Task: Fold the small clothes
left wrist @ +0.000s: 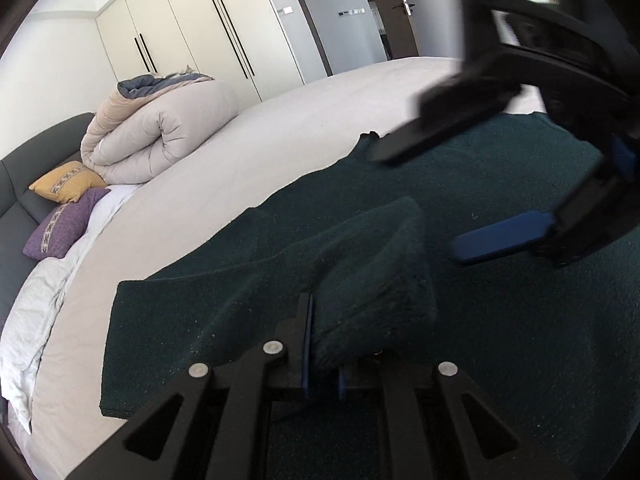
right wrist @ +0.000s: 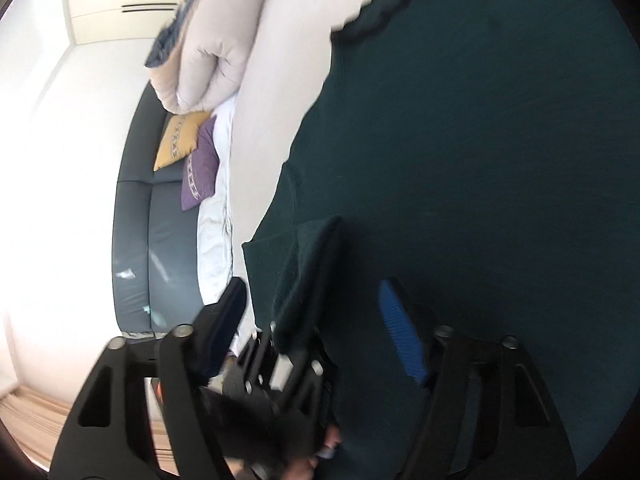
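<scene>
Left claw [left wrist: 322,354] clamps sweater [left wrist: 480,300] fold; right claw [left wrist: 416,204] agape.

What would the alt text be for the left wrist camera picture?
The left gripper, jaws shut, pinches a raised fold of the dark green knitted garment spread on a pale bed. The right gripper hovers open above it; a rolled beige duvet lies beyond.

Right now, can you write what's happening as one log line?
step: folding sweater on bed | left gripper: shut on sweater fold | right gripper: open, nothing held
</scene>
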Available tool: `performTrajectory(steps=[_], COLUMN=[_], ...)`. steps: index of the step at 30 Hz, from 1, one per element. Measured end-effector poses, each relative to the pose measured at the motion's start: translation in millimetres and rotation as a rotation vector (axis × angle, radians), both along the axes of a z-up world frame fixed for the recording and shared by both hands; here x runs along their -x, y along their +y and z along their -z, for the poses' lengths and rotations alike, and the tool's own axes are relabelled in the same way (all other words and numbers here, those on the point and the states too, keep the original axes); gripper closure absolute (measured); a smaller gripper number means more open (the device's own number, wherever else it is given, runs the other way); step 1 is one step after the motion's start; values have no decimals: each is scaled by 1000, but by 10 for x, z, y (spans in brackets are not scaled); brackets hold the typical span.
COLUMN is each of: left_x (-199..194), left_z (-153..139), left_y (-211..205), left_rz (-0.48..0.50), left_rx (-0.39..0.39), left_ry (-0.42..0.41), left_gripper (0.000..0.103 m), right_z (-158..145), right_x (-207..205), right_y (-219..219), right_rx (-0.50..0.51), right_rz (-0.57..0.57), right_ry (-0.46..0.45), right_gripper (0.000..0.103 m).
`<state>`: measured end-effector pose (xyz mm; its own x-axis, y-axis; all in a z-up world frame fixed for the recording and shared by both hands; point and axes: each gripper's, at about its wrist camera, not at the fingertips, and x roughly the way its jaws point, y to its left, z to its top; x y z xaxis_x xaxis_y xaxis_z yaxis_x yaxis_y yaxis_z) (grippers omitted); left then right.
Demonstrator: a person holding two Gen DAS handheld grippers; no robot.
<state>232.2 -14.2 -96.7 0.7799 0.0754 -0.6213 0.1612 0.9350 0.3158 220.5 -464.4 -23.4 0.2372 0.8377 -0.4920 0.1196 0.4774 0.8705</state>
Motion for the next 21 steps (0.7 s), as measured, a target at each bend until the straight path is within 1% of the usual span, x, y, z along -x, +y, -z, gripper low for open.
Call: performTrajectory(steps=[1,2,4,5,6,7,8,9,10,11,12,13,14,16,18,19,21], left_x=[-2,-3,12,14,10,16,29,82,126,190,246,305,358,408,374,349,313], left_z=[15,21,3,-14,-33,-55,-92,-156,-200,-249,-277,-294,-291,-226,-137,-114,-80], left_y=[-9,-8,23,46,79,108,155,230,273,321,338,335,310,239,192,195,255], left_rz=[0,0,1,-1,-11,-20,-25,-23,-21,-18,-13,-8,-1,8,-3,-10,-21], left_rx=[-4,-3,16,29,46,66,103,171,221,284,317,335,334,310,285,289,321], left_ry=[1,3,2,4,11,20,30,33,35,40,38,35,36,47,79,91,105], left_gripper=[92,92,91,85,66,54,40,36,34,27,24,23,22,22,22,22,22], right_z=[26,55,119,154,179,201,201,196,176,133,78,-14,-80,-201,-280,-299,-345], right_x=[-69,-110,-222,-236,-257,-273,-272,-275,-302,-333,-350,-357,-386,-463,-559,-607,-646], right_y=[103,216,414,462,501,540,560,576,542,500,457,361,267,20,-274,-388,-648], right_rx=[-2,-5,37,49,60,81,107,129,147,169,186,208,231,288,344,368,416], right_rz=[-18,-39,-85,-91,-95,-98,-99,-98,-97,-93,-85,-71,-54,-12,29,43,78], right_ry=[6,9,16,20,23,19,11,3,-9,-30,-49,-74,-89,-108,-110,-110,-102], right_gripper=[41,47,70,75,83,94,95,95,96,96,96,96,96,96,96,96,96])
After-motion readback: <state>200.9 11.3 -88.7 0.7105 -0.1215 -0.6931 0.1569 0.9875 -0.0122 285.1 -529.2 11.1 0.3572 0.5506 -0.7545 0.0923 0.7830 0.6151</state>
